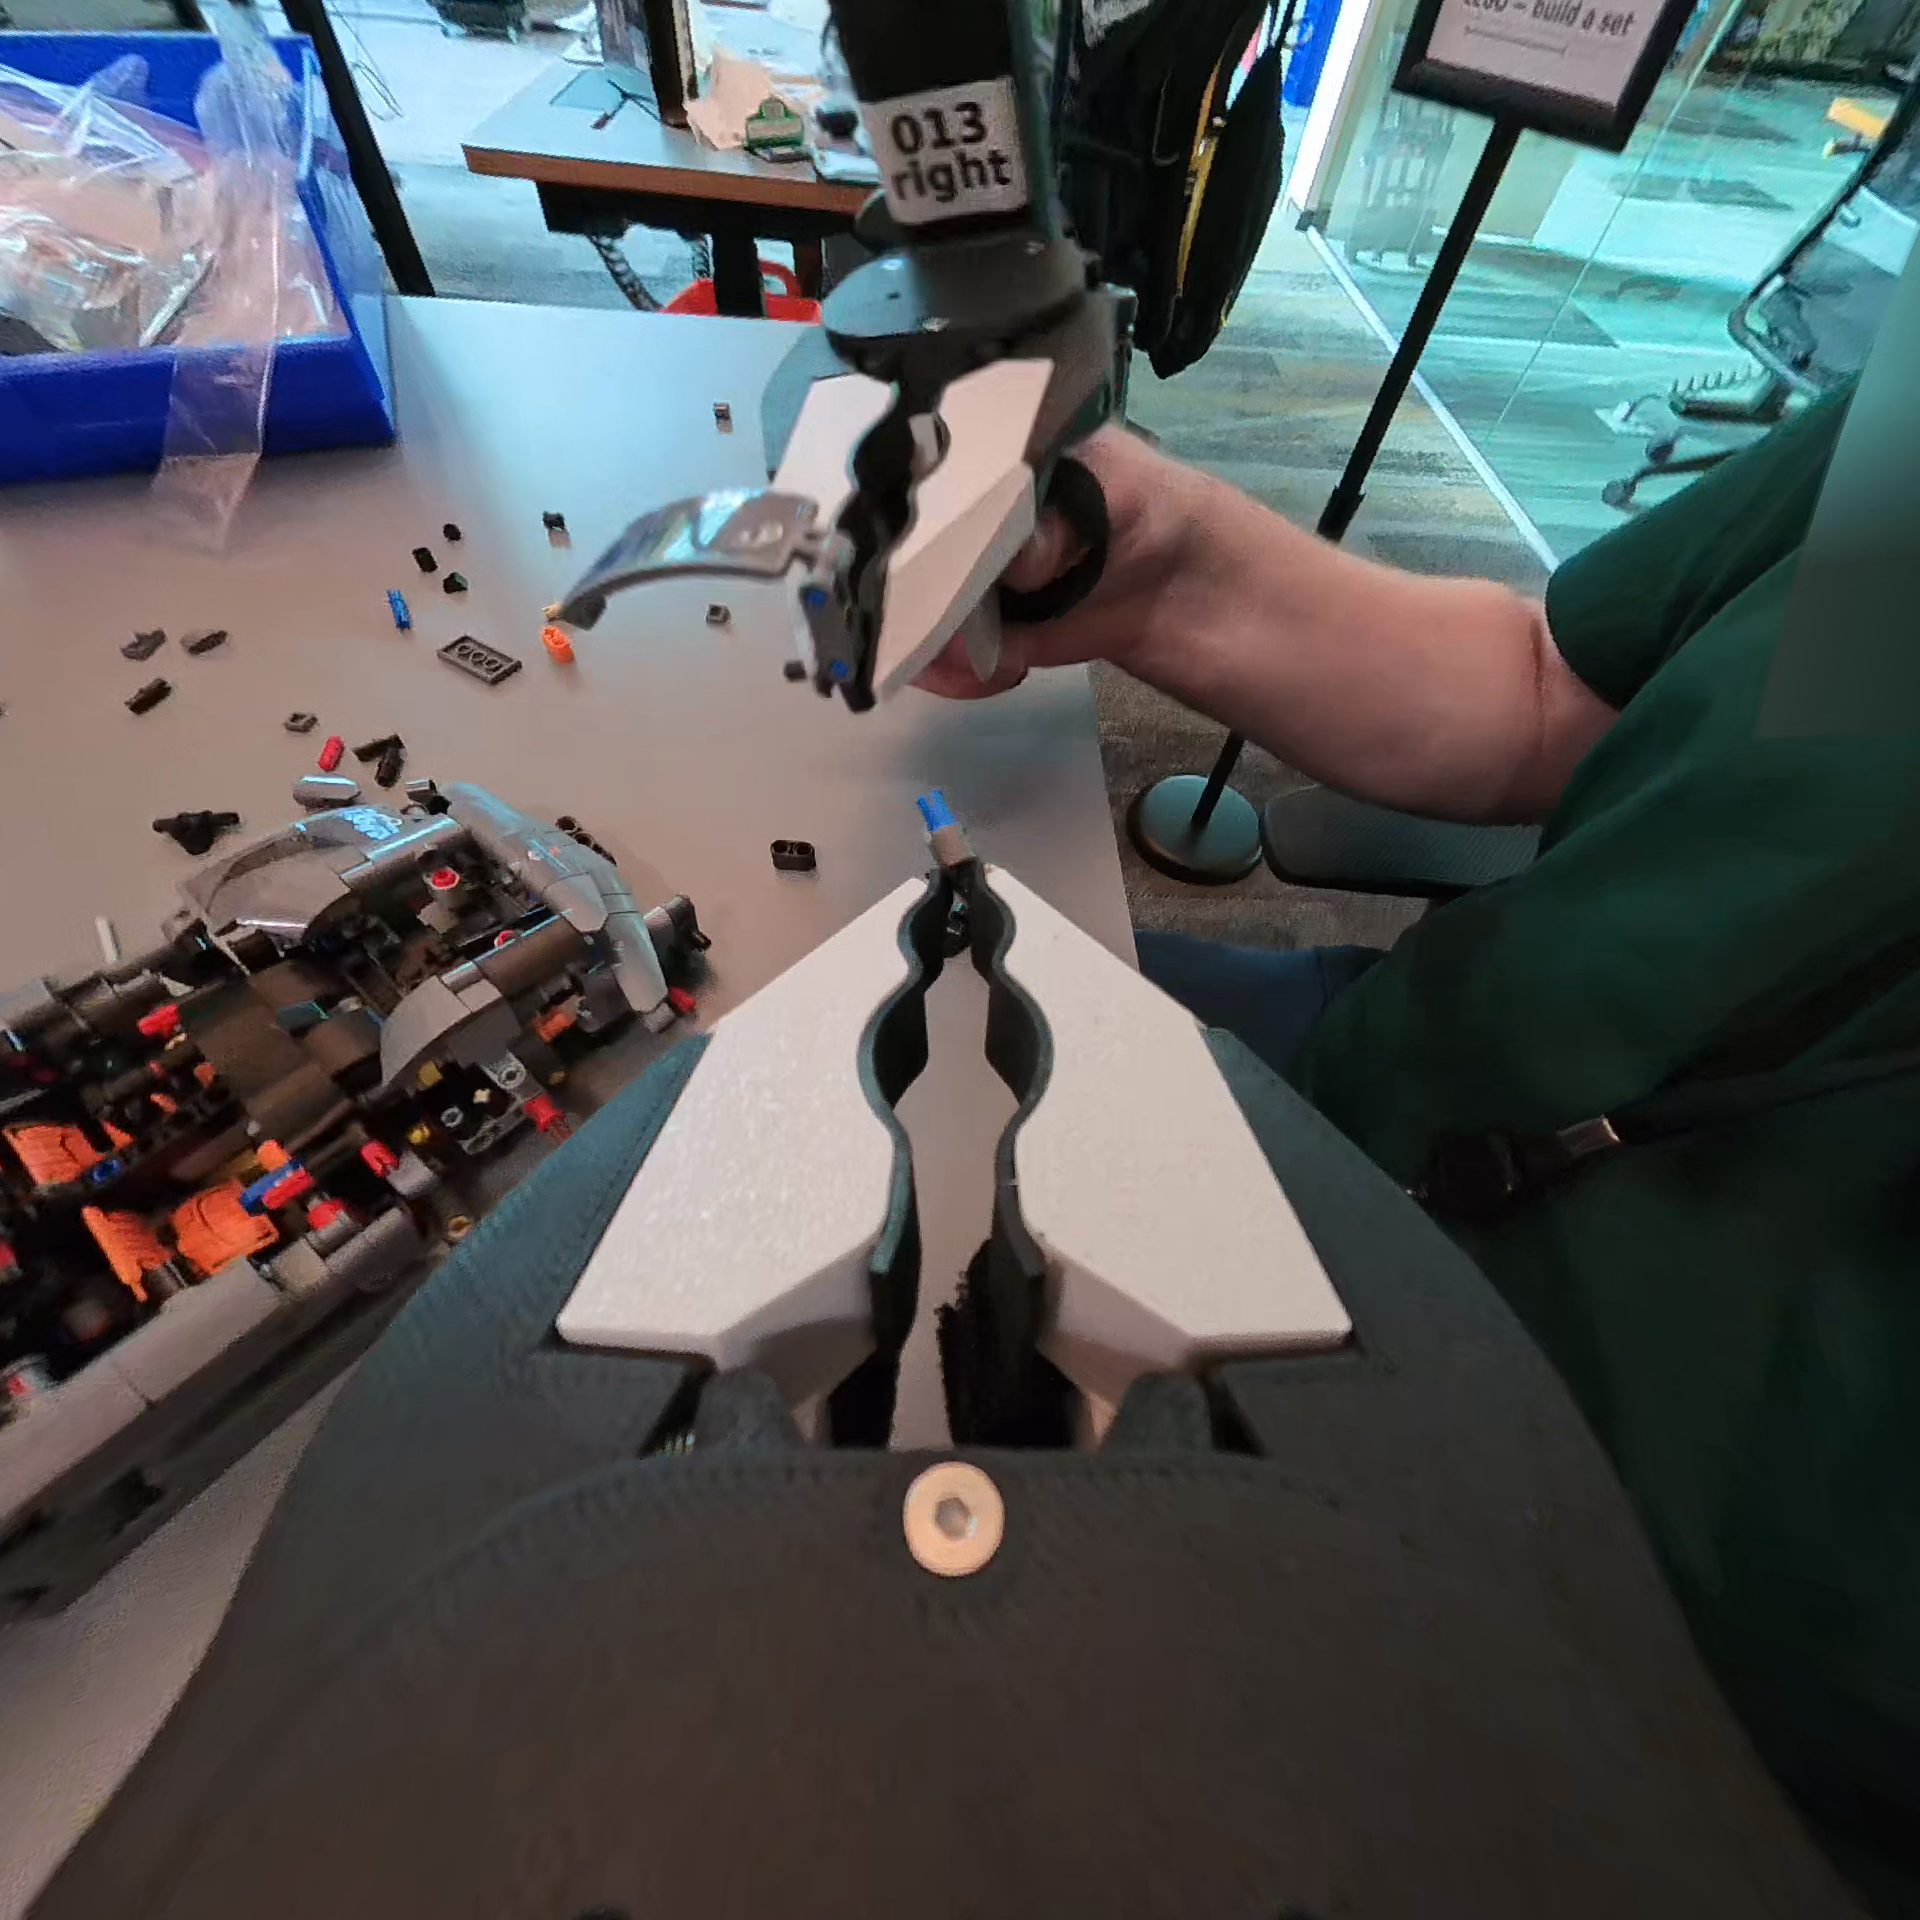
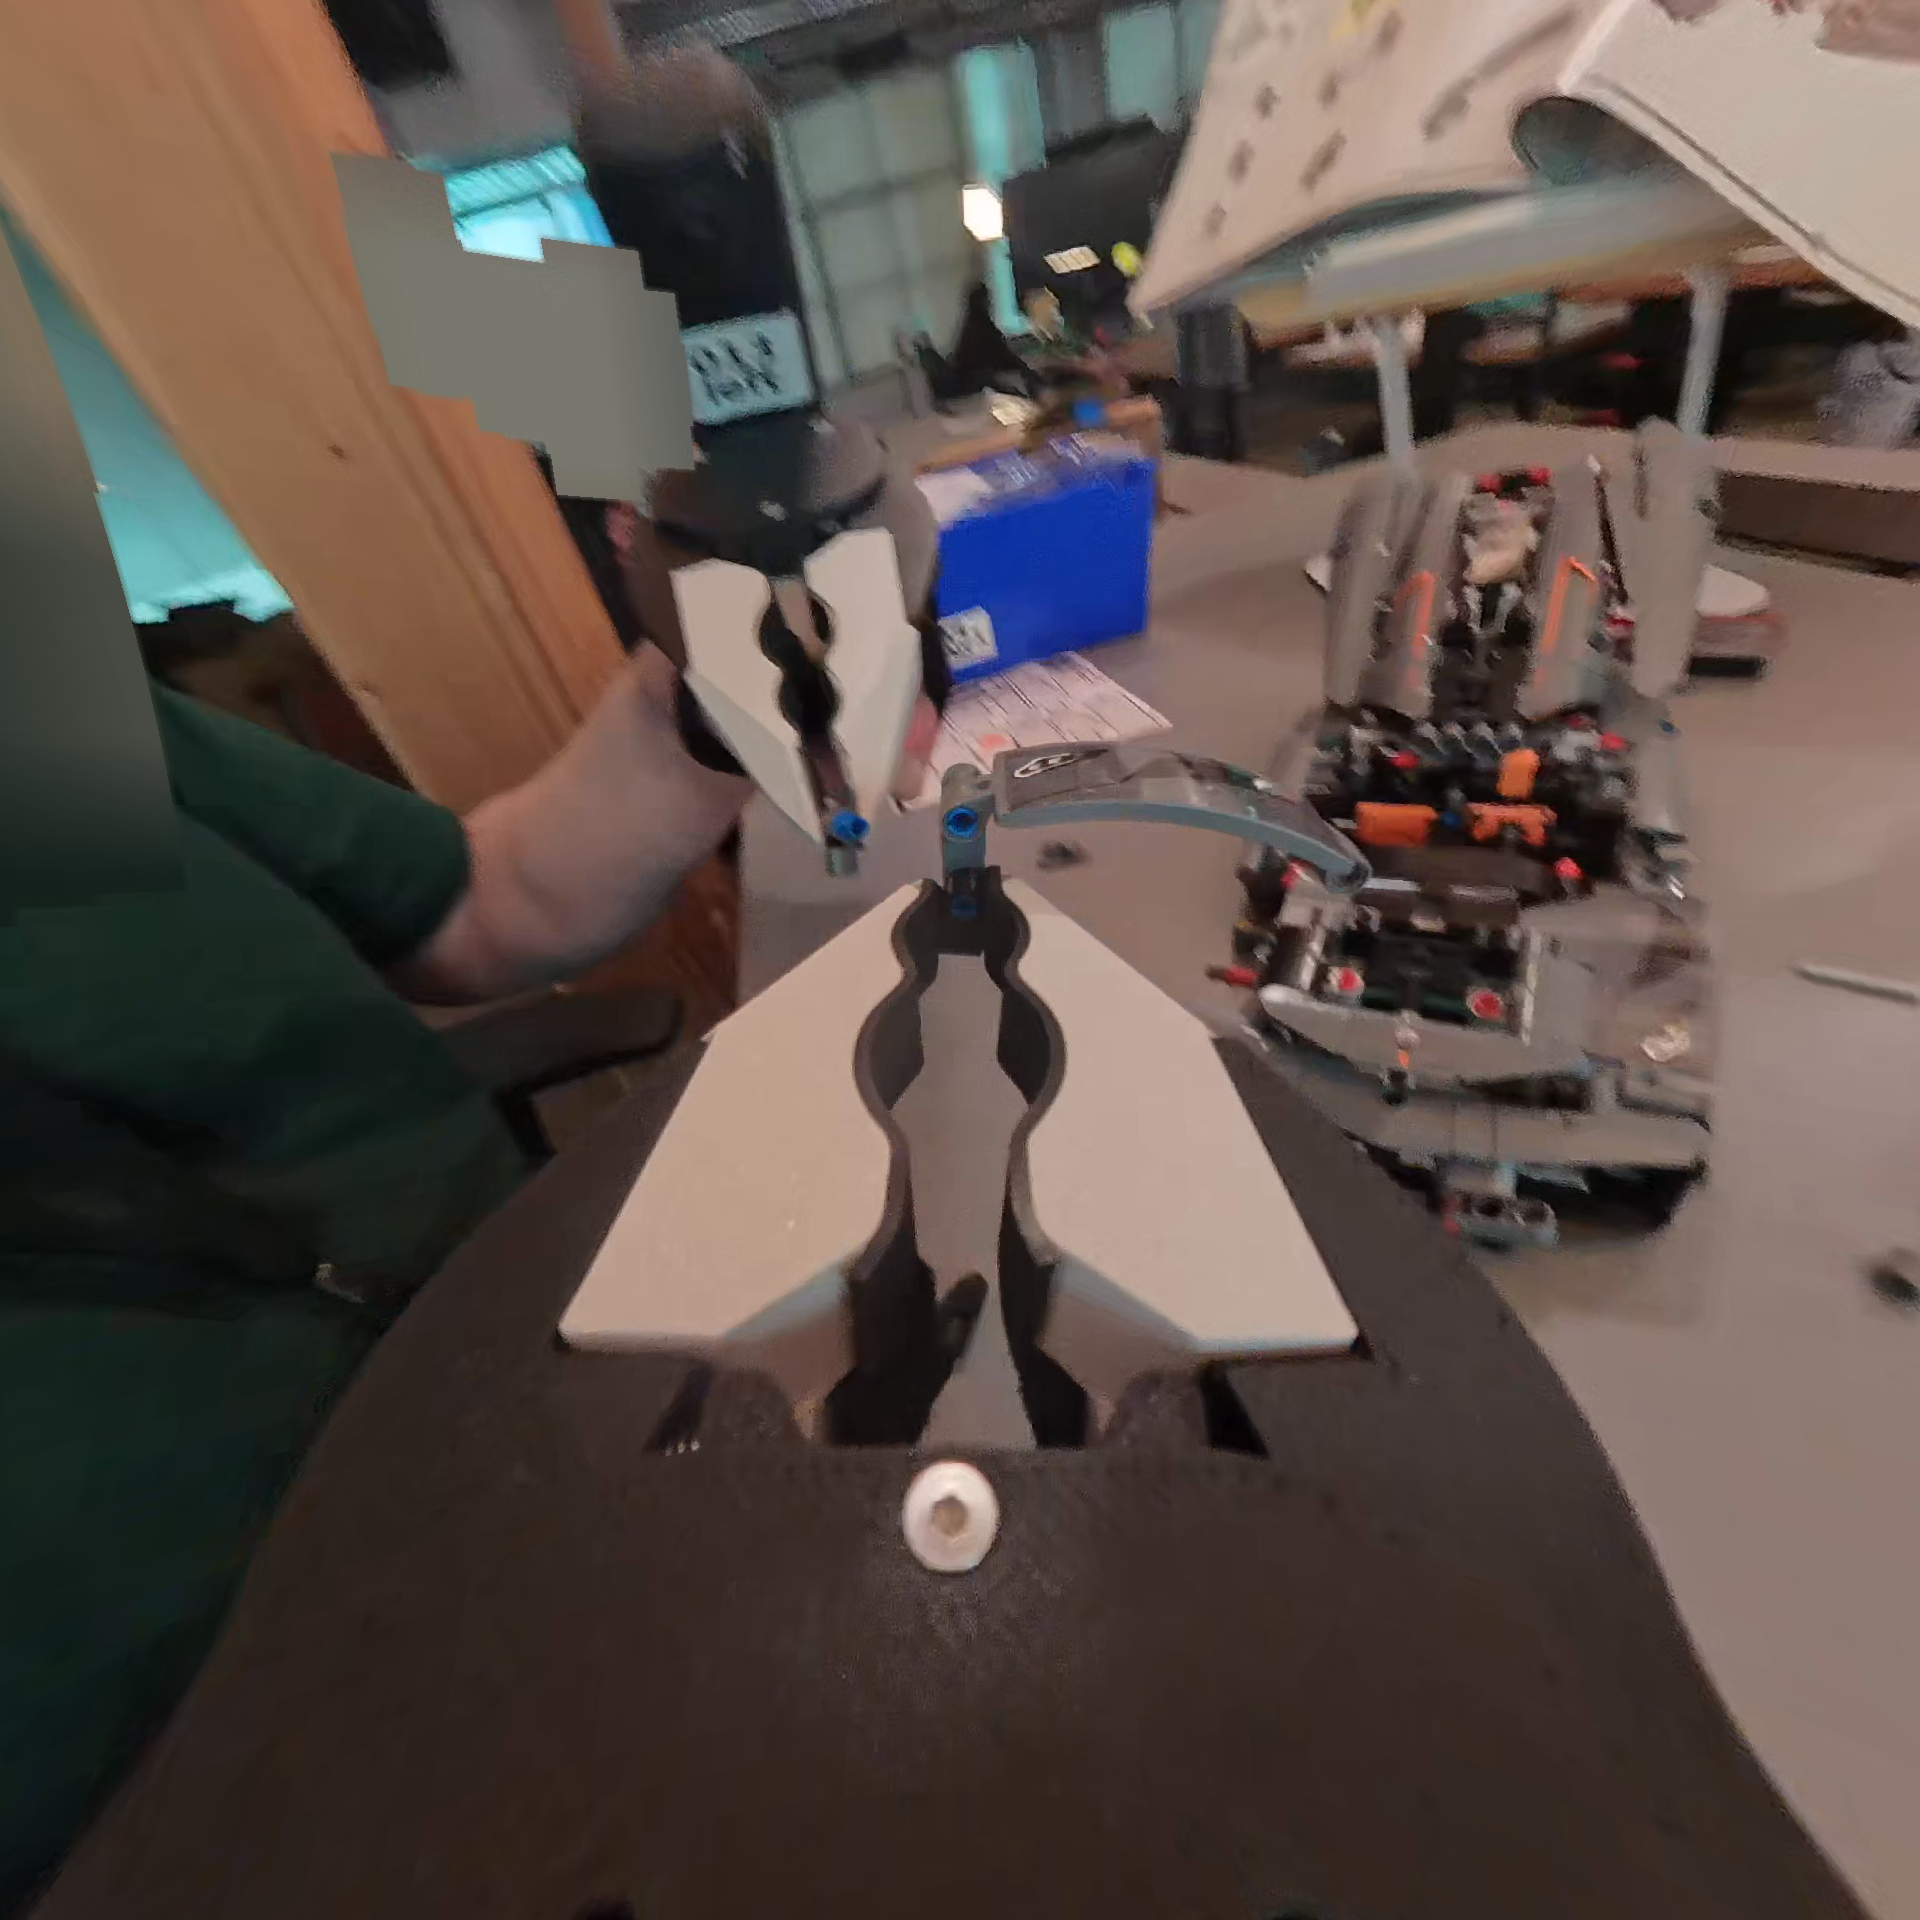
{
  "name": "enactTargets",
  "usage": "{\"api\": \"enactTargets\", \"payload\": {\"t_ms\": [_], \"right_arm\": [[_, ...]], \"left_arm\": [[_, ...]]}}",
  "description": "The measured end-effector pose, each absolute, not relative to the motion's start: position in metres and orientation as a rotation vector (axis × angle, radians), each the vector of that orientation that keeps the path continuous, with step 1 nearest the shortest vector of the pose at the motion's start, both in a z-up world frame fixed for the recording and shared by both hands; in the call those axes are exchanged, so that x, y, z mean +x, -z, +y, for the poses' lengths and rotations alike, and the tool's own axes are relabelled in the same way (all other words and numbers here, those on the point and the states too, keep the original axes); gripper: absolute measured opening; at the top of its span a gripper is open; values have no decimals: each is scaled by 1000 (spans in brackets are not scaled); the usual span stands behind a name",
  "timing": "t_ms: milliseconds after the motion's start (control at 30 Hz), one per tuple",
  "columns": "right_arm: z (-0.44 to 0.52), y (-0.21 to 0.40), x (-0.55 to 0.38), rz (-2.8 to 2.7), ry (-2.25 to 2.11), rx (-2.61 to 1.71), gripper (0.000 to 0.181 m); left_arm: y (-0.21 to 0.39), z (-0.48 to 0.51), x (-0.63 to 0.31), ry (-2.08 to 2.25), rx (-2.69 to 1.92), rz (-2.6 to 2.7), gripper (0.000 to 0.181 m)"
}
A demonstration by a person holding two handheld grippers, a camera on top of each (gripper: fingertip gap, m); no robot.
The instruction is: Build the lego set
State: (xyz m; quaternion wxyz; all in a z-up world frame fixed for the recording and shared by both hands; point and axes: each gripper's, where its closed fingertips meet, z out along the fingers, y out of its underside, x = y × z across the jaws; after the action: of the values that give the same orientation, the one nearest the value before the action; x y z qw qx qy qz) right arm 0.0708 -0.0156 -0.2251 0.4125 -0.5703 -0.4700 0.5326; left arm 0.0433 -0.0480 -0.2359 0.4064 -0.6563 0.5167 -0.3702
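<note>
Grey worktop (image 1: 644,395) carrying half-built grey car model (image 1: 312,1039) at left. Above it, right claw (image 1: 847,623) raised, tips tilted down, clamped on curved silver panel (image 1: 696,540). Left claw (image 1: 956,883) level, pinching small blue-tipped pin (image 1: 940,821).

- The left gripper (image 1: 958,883) has two pale grey, wedge-shaped fingers (image 1: 769,1132) lined with wavy black rubber.
- Its body is a dark, ribbed plastic shell with one silver hex screw (image 1: 953,1518) set in the middle near the camera.
- The right gripper (image 1: 847,634) is built the same way, with a round dark mount above the jaws and a white label (image 1: 951,151) on its black post.
- The person wears a dark green short-sleeved shirt (image 1: 1683,935).
</note>
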Motion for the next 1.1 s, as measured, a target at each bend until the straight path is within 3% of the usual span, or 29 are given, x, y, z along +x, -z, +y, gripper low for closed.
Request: {"api": "enactTargets", "payload": {"t_ms": [400, 1100], "right_arm": [[-11, 245, 50, -1159, -770, -1559, 6], [-3, 246, 44, -1190, -492, -1546, 6]], "left_arm": [[239, -34, 51, 841, -1685, 1100, 2], [245, -18, 44, 731, -1747, 1025, 1]]}}
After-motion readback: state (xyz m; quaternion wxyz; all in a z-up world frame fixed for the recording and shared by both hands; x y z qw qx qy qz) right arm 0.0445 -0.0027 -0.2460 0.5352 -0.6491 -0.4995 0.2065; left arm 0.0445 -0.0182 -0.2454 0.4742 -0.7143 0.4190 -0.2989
